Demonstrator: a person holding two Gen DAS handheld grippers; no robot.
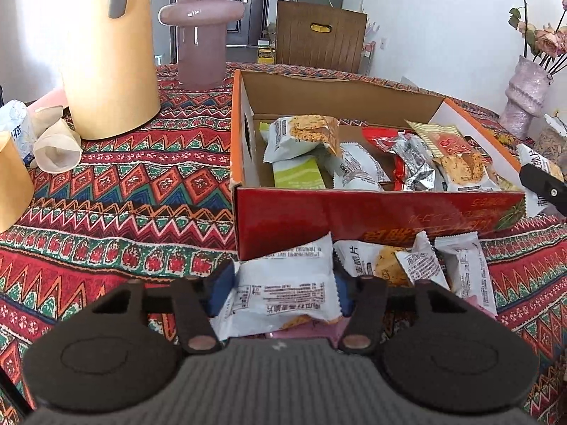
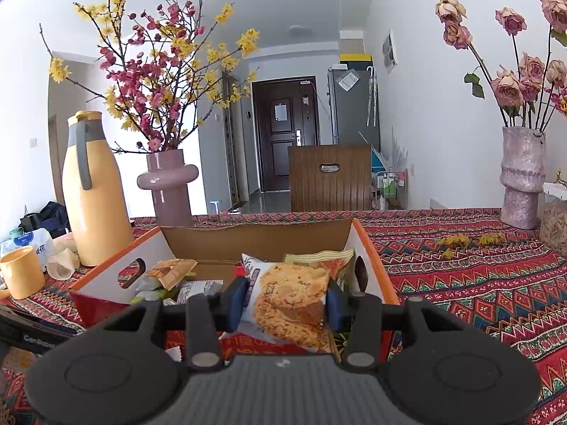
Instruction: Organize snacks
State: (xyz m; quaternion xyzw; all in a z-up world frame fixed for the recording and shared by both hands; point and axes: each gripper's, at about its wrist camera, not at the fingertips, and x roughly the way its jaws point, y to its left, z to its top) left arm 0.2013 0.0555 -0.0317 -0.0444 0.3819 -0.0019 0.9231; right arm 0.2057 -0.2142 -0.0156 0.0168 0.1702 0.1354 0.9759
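Left gripper (image 1: 285,285) clamps a white cracker packet (image 1: 283,290) on the table just before the snack box's (image 1: 372,212) near wall. Right gripper (image 2: 285,299) grips a cracker pack (image 2: 292,301) above the box's near edge.

Red-orange box (image 1: 372,212) on zigzag-patterned red tablecloth (image 1: 124,194), beside yellow jug (image 1: 106,63).

A patterned tablecloth (image 1: 124,194) carries the snack box (image 1: 354,212), yellow jug (image 1: 106,53), pink vase (image 1: 202,35) and loose packets (image 1: 460,265).
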